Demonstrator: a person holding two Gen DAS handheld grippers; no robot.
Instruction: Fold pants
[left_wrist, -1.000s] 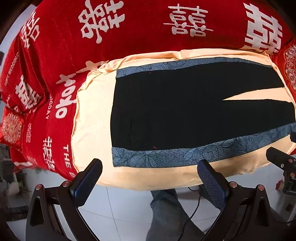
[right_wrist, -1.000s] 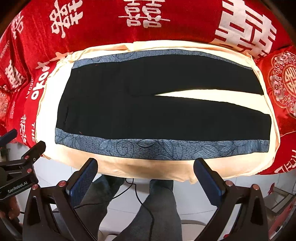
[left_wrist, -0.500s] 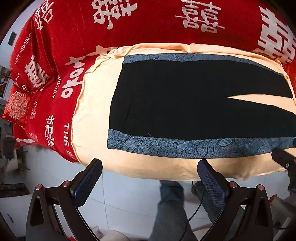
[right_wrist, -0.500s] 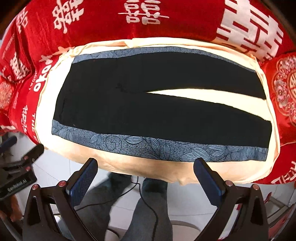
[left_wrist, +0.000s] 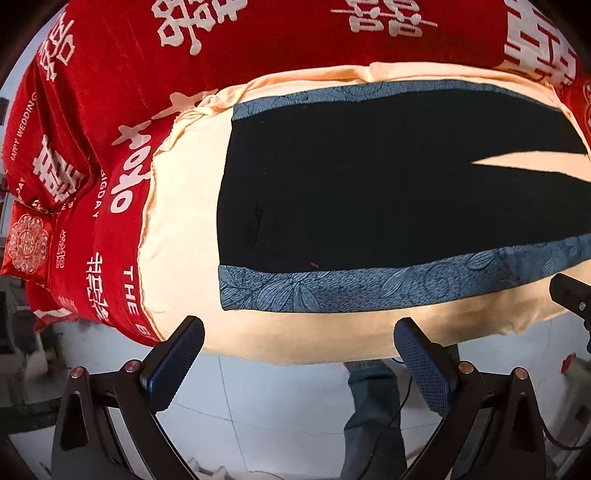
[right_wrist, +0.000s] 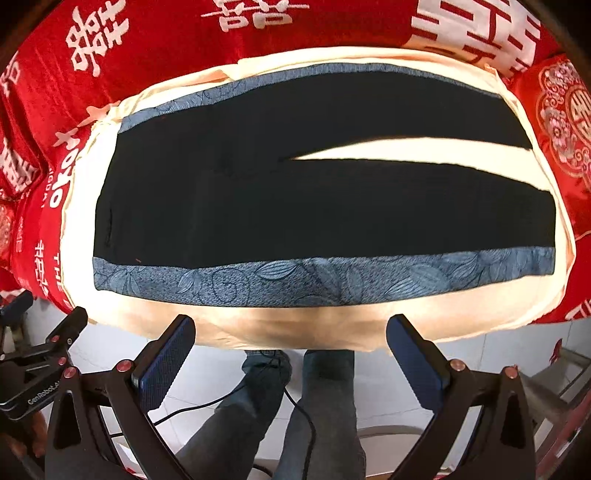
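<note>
Pants (right_wrist: 325, 206) flat on cream sheet (left_wrist: 177, 229), over red bedding (left_wrist: 110, 92); waistband to the left, legs run right w/ a narrow V gap between them. Blue leaf-print side stripe (right_wrist: 317, 280) along the near edge. No fold made yet, so approach stage, by my read.

Left claw (left_wrist: 299, 363): jaws wide apart, nothing held, off the near edge, short of the fabric, by the waist end. Right claw (right_wrist: 291, 358): same, wide open, empty, nearer mid-leg.

Next probably needs both claws down onto the near stripe edge, pinch, then carry it over onto the far leg.
</note>
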